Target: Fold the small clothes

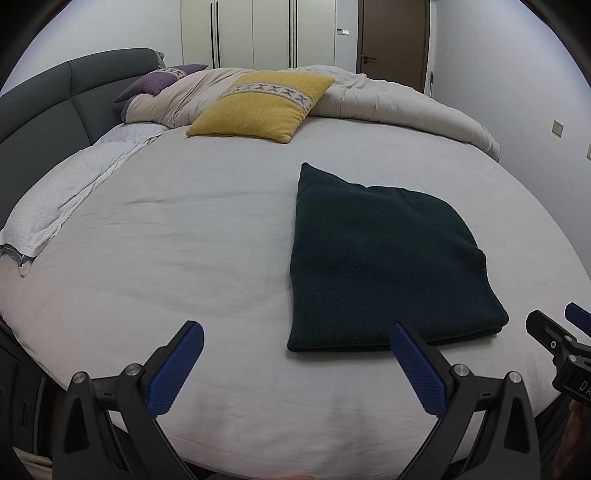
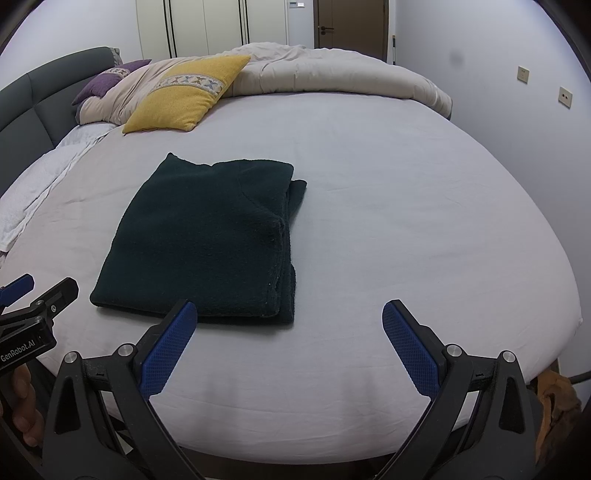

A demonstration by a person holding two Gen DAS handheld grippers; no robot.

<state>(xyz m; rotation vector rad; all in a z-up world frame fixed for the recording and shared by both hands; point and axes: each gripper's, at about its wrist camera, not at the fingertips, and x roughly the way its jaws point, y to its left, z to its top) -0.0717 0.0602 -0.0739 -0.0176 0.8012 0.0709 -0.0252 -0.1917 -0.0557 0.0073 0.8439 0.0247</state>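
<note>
**Operator:** Nearest the lens, how are both tools sitting?

**Inspector:** Left tool is hovering over the near edge of the bed with its blue pads spread wide and gripping nothing. Right tool is doing the same, jaws fully apart, nothing between them. Each tool is showing at the edge of the other's view.

**Operator:** Where is the garment lying?

**Inspector:** A dark green knitted garment is lying folded into a rough rectangle on the bed sheet, just beyond both tools. Its near edge is sitting close behind the left tool's right-hand pad and the right tool's left-hand pad; whether either is touching it cannot be told. Layered edges are showing along its right side in the right wrist view.

**Operator:** And farther back?

**Inspector:** A white towel is lying along the left edge. A yellow cushion is leaning on a beige duvet, with a purple cushion beside a grey headboard. Wardrobe doors and a brown door are standing behind.
</note>
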